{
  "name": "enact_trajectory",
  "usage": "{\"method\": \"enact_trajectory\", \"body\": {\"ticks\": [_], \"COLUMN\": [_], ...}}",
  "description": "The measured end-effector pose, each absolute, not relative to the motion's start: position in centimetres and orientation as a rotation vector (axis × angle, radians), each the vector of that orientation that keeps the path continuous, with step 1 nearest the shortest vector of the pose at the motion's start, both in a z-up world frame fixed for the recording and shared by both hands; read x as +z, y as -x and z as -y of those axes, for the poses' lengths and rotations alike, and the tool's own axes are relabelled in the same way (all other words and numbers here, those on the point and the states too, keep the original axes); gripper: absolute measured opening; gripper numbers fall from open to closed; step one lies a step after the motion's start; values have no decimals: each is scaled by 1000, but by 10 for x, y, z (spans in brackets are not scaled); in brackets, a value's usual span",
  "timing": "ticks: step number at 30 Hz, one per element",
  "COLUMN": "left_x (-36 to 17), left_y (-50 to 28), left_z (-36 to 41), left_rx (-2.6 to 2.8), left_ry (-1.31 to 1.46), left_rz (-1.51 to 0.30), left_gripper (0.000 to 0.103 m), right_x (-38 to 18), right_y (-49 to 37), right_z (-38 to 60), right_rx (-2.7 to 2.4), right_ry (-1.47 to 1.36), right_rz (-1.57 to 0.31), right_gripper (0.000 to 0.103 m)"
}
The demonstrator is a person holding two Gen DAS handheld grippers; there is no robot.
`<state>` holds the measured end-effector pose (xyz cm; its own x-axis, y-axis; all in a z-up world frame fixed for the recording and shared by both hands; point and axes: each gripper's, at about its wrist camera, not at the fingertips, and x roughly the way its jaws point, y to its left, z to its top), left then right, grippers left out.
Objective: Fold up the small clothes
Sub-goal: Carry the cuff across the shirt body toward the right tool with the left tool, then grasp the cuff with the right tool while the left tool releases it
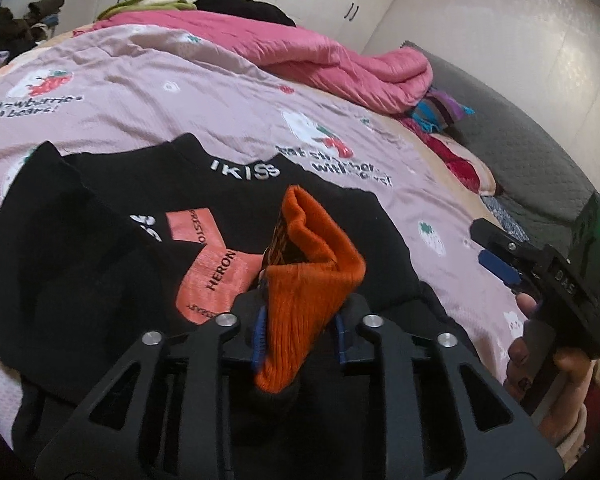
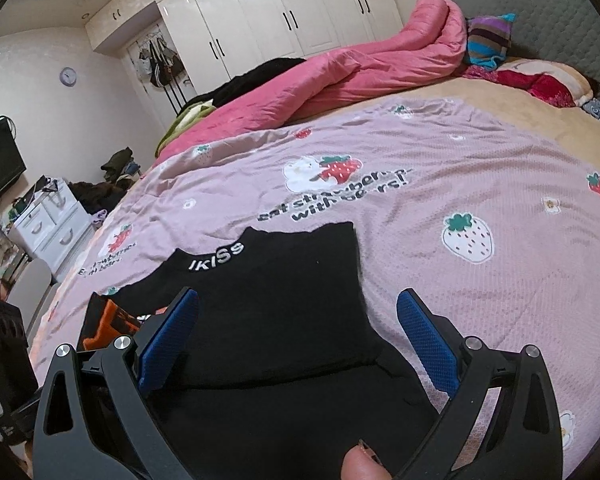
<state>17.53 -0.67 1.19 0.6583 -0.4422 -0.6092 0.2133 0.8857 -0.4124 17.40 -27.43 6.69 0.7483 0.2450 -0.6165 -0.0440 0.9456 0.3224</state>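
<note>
A small black sweater [image 1: 100, 264] with a pink logo patch and an "IKISS" collar lies on the pink strawberry bedsheet [image 1: 180, 104]. My left gripper [image 1: 300, 320] is shut on its orange cuff [image 1: 312, 272] and holds it up over the sweater's front. The sweater also shows in the right wrist view [image 2: 276, 312], its right side folded in. My right gripper [image 2: 300, 336] is open and empty, hovering just above the folded right part. It also shows in the left wrist view [image 1: 500, 268], at the right edge.
A pink quilt [image 2: 340, 76] lies bunched along the far side of the bed. Striped and red pillows [image 2: 496, 40] sit by the grey headboard [image 2: 560, 12]. White wardrobes [image 2: 268, 12] stand behind. A white drawer unit [image 2: 48, 220] stands left of the bed.
</note>
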Motion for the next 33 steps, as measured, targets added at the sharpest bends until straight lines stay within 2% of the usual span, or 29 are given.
{"method": "enact_trajectory", "body": {"ticks": [2,3,7,12,20,21,22,23,25,29,31,33], "left_x": [13,14,20,29,37,38,38,39,38,36,36,37], "left_y": [-174,-174,-173,-171,-174,-174,-174,-174,-175,-174,-172,-171], "left_z": [8,8,1,-15,-52,-56,-61,-66,-74,-91,-97,-103], "left_rx": [-373,-373,-376,-339,-172,-145,-125,-102,-62,-23,-15,0], "left_ry": [307,301,321,346,328,324,324,323,320,350,370,382], "left_rz": [-769,-767,-755,-726,-695,-692,-691,-690,-692,-700,-697,-690], "left_gripper": [31,32,46,57,93,94,94,94,94,94,94,94], "right_x": [60,57,46,33,11,9,8,7,2,-4,-2,4], "right_y": [-177,-179,-183,-183,-178,-177,-175,-174,-173,-169,-167,-164], "right_z": [274,274,266,244,203,200,196,192,184,175,170,164], "right_rx": [160,161,187,272,411,423,430,431,431,446,486,522], "right_ry": [-309,-312,-304,-294,-293,-293,-292,-287,-275,-267,-261,-231], "right_rz": [-740,-749,-800,-862,-978,-985,-991,-996,-1012,-1011,-994,-957], "right_gripper": [99,99,99,99,98,98,93,80,70,43,20,9]}}
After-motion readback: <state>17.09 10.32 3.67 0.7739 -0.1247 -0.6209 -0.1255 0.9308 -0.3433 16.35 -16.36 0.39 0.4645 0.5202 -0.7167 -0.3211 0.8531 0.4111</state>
